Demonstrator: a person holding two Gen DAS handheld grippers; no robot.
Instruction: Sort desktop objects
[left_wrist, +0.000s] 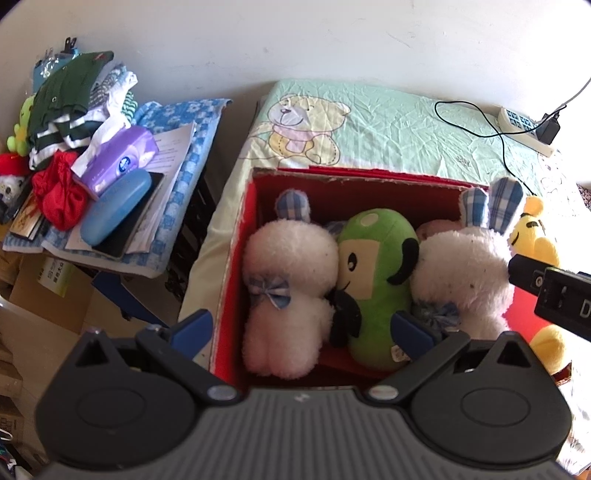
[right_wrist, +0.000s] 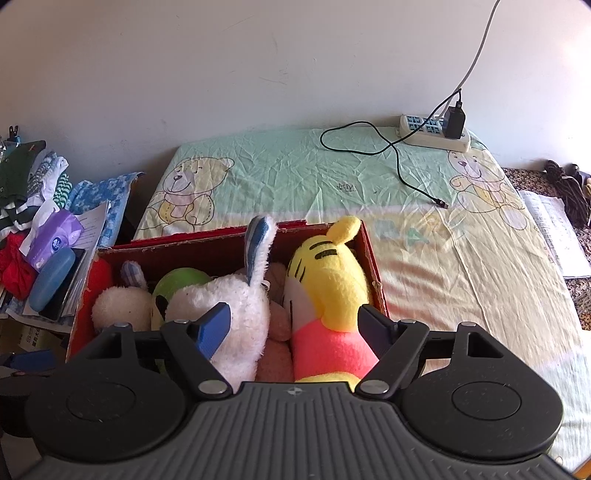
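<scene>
Left gripper (left_wrist: 301, 332) nearest the lens, jaws spread wide, nothing between them, hovering over the red box (left_wrist: 236, 280). Right gripper (right_wrist: 295, 326) also spread wide; the yellow tiger plush (right_wrist: 327, 280) sits between its fingers, but contact can't be told.

Bed (right_wrist: 461, 266) with a pale green bear-print sheet carries the red box, which sits at the bed's left end. Box is packed with plush toys side by side: yellow tiger plush at the right end with pink lower body; white bunny plush (left_wrist: 465, 273) with plaid ears next to it; green plush (left_wrist: 373, 280) with black ears in the middle; second white bunny plush (left_wrist: 290, 291) with a blue bow at the left end. A pinkish plush (right_wrist: 275, 332) is wedged low between bunny and tiger, mostly hidden.

Side counter (left_wrist: 192, 147) left of the bed, blue patterned cloth on it, piled with folded clothes (left_wrist: 70, 96), red fabric (left_wrist: 59, 195), purple tissue pack (left_wrist: 118, 158), blue glasses case (left_wrist: 116, 206), papers.

White power strip (right_wrist: 436, 133) at the bed's far edge, black charger plugged in, black cable (right_wrist: 399, 162) trailing across the sheet.
</scene>
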